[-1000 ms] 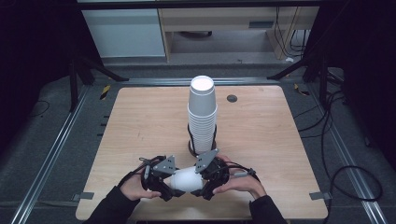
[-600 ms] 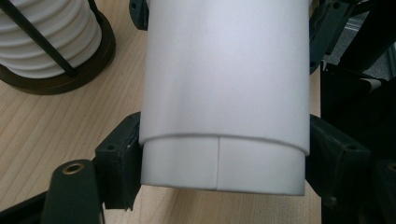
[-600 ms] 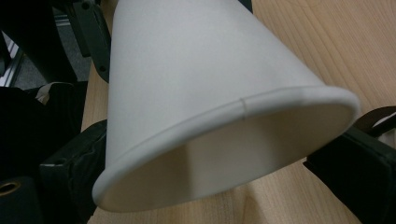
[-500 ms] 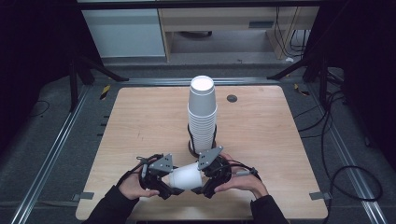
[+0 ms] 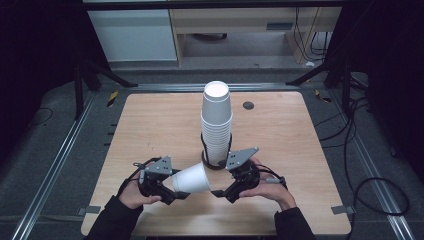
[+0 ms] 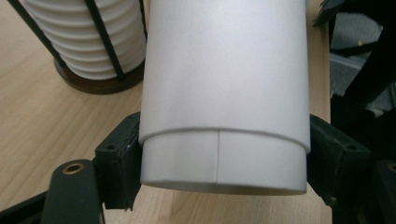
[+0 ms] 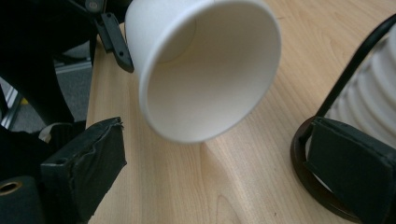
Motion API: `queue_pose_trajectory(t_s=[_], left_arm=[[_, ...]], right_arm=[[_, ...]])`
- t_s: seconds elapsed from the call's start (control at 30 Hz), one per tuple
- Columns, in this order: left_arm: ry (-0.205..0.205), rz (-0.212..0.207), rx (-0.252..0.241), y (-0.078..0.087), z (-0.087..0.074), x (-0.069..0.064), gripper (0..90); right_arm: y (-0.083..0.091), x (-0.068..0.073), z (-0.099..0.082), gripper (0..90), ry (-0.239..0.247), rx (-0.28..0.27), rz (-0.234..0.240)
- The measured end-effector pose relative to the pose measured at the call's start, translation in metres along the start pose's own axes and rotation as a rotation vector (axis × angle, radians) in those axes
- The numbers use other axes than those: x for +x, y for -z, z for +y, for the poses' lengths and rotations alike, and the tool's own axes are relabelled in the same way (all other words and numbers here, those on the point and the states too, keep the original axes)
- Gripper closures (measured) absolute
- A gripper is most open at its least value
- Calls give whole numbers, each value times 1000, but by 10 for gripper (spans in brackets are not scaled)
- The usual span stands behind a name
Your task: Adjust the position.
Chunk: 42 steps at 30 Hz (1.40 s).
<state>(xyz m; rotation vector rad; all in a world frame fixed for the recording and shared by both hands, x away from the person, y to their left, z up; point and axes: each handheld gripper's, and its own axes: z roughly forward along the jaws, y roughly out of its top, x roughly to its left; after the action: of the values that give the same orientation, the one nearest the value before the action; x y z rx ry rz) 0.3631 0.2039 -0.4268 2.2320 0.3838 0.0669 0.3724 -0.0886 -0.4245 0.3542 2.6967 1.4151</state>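
A single white paper cup (image 5: 191,179) lies on its side just above the table, with my left gripper (image 5: 170,189) shut on its base end. In the left gripper view the black jaws clamp the cup (image 6: 224,93) from both sides, around my left gripper (image 6: 224,156). The cup's open mouth (image 7: 210,79) faces my right gripper (image 7: 219,172), which stands open just in front of the rim without touching it. In the high view my right gripper (image 5: 219,193) sits right of the cup. A tall stack of upside-down white cups (image 5: 216,122) stands in a black wire holder (image 5: 206,159) behind both.
The stack (image 6: 84,37) and its dark round base (image 7: 306,163) sit close behind my grippers. The wooden table (image 5: 150,125) has a small dark hole (image 5: 248,105) at the back right. Metal rails and cables lie on the floor around it.
The cup has shifted slightly left and away from the front edge with my left gripper. My right gripper has drawn a little apart from the cup's rim.
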Motion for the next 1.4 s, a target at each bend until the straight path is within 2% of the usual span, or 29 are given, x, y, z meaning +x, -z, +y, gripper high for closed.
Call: queue_pose_trajectory(t_s=[0.1,0.27,0.43,0.67,0.83,1.07,1.3,1.4], left_arm=[[20,14,-66,8,0,2,230],[24,-3,-157,19,3,1,230],[8,-30,-192,20,8,-5,230],[-33,-51,-179,11,15,-17,230],[-46,-66,-158,2,16,-22,230],[-65,-81,-116,-8,16,-25,231],[-78,-94,-90,-11,16,-27,232],[-73,-98,-94,-11,16,-25,232]], right_arm=[[5,-3,-1,45,-16,-24,-4],[6,-3,-2,45,-31,-40,7],[4,-2,0,45,-41,-70,40],[1,3,4,50,-56,-127,106],[-3,6,5,50,-59,-136,137],[-7,7,5,50,-60,-134,155],[-12,9,5,57,-53,-123,186],[-13,8,3,66,-56,-129,196]])
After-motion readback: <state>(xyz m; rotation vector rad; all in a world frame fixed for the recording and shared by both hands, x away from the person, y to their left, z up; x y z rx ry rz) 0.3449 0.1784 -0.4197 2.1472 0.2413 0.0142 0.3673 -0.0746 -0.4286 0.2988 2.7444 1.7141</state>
